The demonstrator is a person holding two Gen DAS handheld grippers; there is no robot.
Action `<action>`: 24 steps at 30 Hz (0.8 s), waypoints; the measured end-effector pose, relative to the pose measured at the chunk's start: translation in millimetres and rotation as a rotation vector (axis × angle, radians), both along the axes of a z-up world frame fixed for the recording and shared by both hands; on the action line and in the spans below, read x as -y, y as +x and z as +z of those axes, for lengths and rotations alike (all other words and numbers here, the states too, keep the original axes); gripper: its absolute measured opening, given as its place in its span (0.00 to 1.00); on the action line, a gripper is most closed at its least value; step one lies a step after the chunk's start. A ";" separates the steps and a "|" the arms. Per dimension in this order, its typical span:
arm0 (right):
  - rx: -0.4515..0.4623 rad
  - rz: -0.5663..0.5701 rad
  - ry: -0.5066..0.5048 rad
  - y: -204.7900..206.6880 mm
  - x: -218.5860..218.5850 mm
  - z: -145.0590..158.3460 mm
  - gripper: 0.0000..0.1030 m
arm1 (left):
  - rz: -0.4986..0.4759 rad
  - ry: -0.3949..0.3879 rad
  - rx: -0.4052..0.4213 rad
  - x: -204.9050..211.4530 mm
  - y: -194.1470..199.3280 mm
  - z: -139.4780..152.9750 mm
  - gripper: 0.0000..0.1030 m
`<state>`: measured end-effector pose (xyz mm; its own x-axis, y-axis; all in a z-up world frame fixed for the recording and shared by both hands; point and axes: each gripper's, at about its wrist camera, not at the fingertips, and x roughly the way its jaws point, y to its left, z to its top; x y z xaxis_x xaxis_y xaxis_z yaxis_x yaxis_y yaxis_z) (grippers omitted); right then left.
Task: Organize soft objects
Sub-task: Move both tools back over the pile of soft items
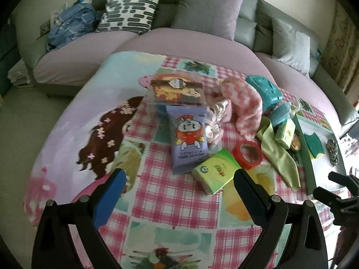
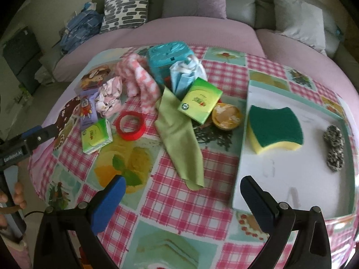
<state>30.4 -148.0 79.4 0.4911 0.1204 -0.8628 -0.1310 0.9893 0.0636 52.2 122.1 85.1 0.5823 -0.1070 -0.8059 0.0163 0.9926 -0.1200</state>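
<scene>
Both grippers are hovering over the table with jaws spread wide and nothing between them: the left gripper point(image 1: 179, 179) is hanging just short of a small green tissue pack point(image 1: 215, 173), and the right gripper point(image 2: 182, 189) is sitting above the checked cloth near the white tray point(image 2: 291, 192).

In the tray a green-and-yellow sponge point(image 2: 275, 129) and a speckled scrubber point(image 2: 334, 151) are lying apart from each other. The remaining soft things are lying heaped outside it: a green cloth point(image 2: 179, 139) is trailing across the table toward the right gripper, a pink checked towel point(image 2: 140, 81) is draped beside a teal box point(image 2: 169, 59), and a crumpled pink fabric point(image 2: 110, 97) is resting next to a purple wipes packet point(image 1: 190, 137). A red tape ring point(image 2: 131, 126), a larger green tissue box point(image 2: 199, 100), an orange-lidded tub point(image 2: 226, 116) and a clear lidded box point(image 1: 177, 89) are crowding around them, hemming the cloths in.

The pink-checked tablecloth point(image 2: 184, 204) is covering a round table. Behind it a grey sofa point(image 1: 246, 20) with a patterned cushion point(image 1: 130, 11) and a mauve cover is filling the room's back
</scene>
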 end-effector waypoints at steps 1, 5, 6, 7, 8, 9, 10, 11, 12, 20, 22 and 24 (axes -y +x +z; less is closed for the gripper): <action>-0.003 0.007 0.000 2.7 -1.4 -1.7 1.00 | -0.008 -0.003 -0.004 2.1 2.0 -2.6 0.94; -0.020 0.037 -0.006 17.0 -7.4 -11.0 1.00 | -0.047 -0.014 -0.026 14.3 9.6 -14.4 0.94; -0.025 0.042 -0.006 19.9 -8.3 -13.8 1.00 | -0.064 -0.017 -0.034 18.6 11.3 -18.3 0.94; -0.031 0.048 -0.005 24.3 -8.8 -17.1 1.00 | -0.083 -0.016 -0.041 23.4 13.0 -21.9 0.94; -0.036 0.051 -0.004 27.2 -9.2 -19.6 1.00 | -0.096 -0.012 -0.043 27.0 13.6 -24.6 0.94; -0.041 0.054 -0.002 30.0 -9.5 -22.3 1.00 | -0.116 -0.006 -0.046 32.4 14.6 -28.0 0.94; -0.047 0.059 0.000 33.0 -9.9 -25.1 1.00 | -0.135 -0.001 -0.050 37.4 15.7 -31.3 0.94; -0.052 0.063 0.000 36.2 -10.4 -28.2 1.00 | -0.151 0.002 -0.054 41.2 16.6 -34.0 0.94; -0.057 0.065 -0.004 38.8 -11.2 -30.7 1.00 | -0.173 0.004 -0.061 46.0 18.2 -37.8 0.94; -0.083 0.098 -0.018 53.7 -16.8 -49.1 1.00 | -0.218 0.075 -0.087 59.4 31.6 -58.8 0.94; -0.087 0.101 -0.019 56.1 -17.9 -52.5 1.00 | -0.223 0.089 -0.087 60.6 35.1 -62.2 0.94; -0.090 0.101 -0.021 58.0 -18.8 -56.2 1.00 | -0.225 0.096 -0.091 60.5 38.8 -65.8 0.94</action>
